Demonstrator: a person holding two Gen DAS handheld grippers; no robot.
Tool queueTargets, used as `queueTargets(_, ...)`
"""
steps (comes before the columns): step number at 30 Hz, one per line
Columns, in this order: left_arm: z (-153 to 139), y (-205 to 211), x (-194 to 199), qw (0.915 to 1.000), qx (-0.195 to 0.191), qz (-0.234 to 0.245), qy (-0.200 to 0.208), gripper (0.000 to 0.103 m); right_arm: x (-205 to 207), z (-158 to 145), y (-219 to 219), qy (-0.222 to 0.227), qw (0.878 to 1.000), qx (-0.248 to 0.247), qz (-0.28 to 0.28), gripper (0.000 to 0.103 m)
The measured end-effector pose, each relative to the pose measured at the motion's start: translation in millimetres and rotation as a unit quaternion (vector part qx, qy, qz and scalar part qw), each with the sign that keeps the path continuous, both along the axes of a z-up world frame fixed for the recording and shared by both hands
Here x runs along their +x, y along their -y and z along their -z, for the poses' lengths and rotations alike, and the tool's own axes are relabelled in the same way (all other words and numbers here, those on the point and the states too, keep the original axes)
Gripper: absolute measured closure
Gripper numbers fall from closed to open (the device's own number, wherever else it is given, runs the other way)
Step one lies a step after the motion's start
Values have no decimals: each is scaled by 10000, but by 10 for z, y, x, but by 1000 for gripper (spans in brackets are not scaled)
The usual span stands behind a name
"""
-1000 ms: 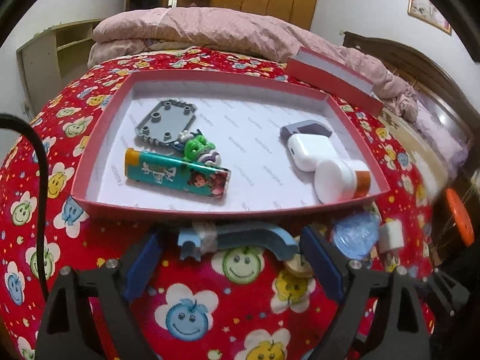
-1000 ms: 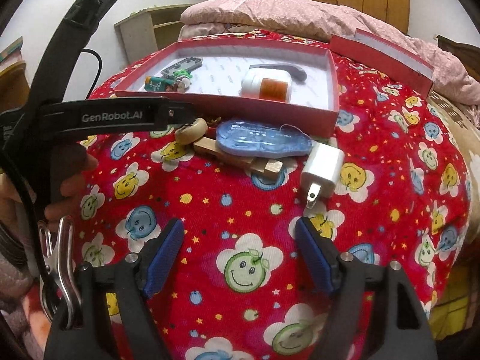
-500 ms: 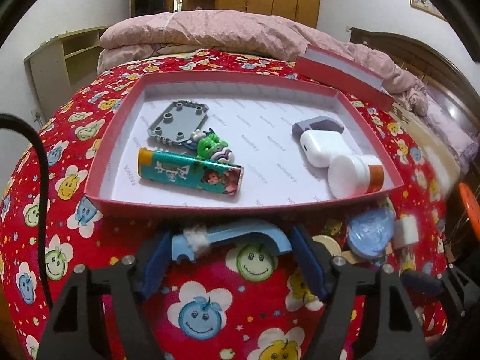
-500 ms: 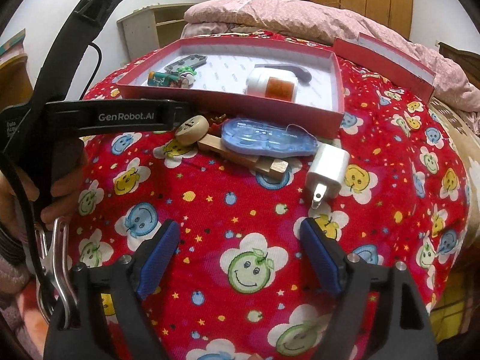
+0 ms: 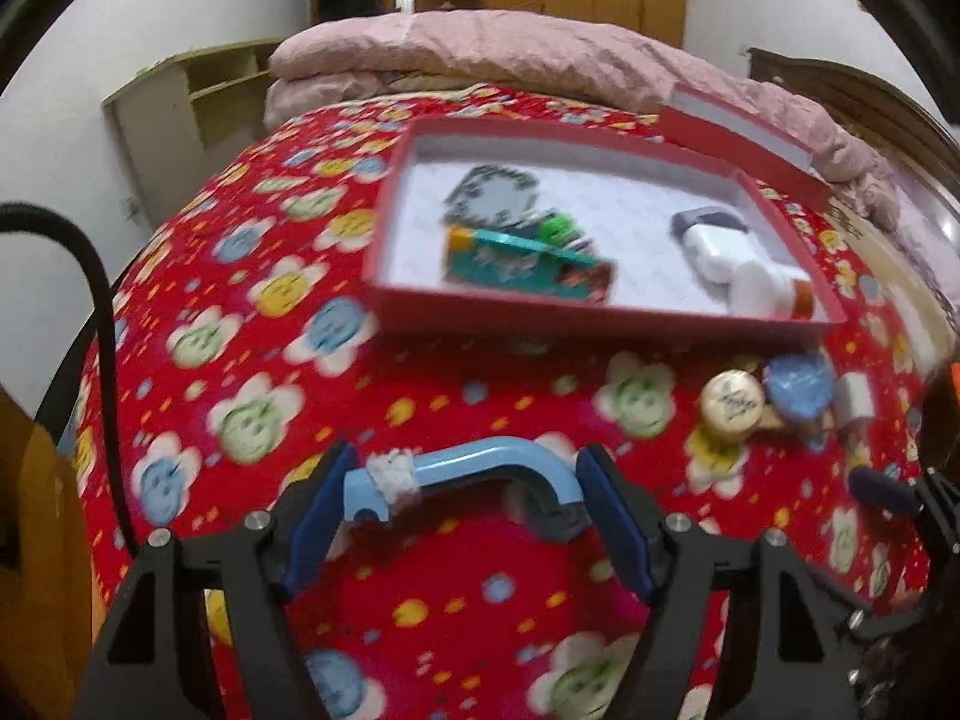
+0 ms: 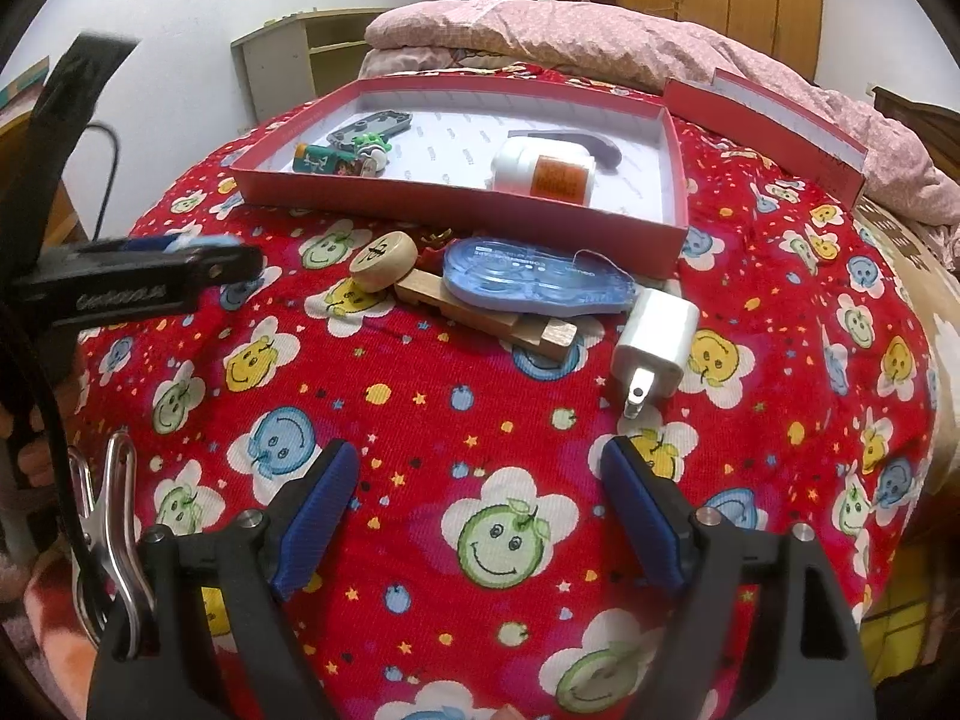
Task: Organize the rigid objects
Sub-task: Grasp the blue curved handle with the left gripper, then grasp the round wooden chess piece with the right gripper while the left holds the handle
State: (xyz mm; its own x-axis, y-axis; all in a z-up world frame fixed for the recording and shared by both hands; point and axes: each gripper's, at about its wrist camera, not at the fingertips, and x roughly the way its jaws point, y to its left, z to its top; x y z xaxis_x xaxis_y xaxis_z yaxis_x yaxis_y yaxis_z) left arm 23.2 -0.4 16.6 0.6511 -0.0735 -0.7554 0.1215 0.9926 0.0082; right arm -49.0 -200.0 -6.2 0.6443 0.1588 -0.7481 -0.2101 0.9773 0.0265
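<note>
Big bed (image 6: 420,360) with the smiley-flower blanket, red box (image 5: 600,315) sitting on it past the left gripper (image 5: 465,513). That gripper is clamped on a light blue curved piece (image 5: 480,468), held crosswise between its pads, lifted on the near side of the box. Right gripper (image 6: 480,510) is wide open with nothing in it; the white charger (image 6: 657,339) lies just ahead to its right.

Both wrist views look forward, low over red smiley-print bedspread (image 6: 510,540), toward pink quilt at far edge. Shared: shallow red cardboard tray (image 5: 600,315) (image 6: 468,204).
</note>
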Motion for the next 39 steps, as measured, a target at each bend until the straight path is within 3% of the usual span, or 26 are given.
queueTargets(5, 53, -178, -58, 9999, -15, -144, -39, 24, 77, -156, -74, 134, 9993, 332, -70, 21)
queueTargets(10, 95, -201, -100, 9999, -50, -138, 48, 24, 306, -319, -289, 174, 9992, 247, -244, 38)
queueTargets(13, 97, -207, -115, 9999, -75, -130, 62, 24, 451, -359, -366, 171, 9992, 303, -212, 38)
queueTargets(20, 96, -217, -125, 9999, -68, -106, 83, 24, 659, -231, -560, -20, 9993, 107, -344, 42)
queueTargets(24, 103, -204, -135, 9999, -54, -95, 118, 24, 738, -151, -526, -198, 9985, 429, -268, 47)
queueTargets(29, 110, -191, -155, 9998, -52, -74, 181, 24, 740, -151, -441, -190, 9979, 618, -96, 71)
queueTargets(33, 113, -191, -175, 9997, -56, -70, 233, 24, 697, -172, -362, -264, 9931, 1135, -97, 71)
queueTargets(39, 107, -202, -183, 9996, -77, -29, 269, 24, 549, -264, -344, -181, 9902, 1369, -201, 71)
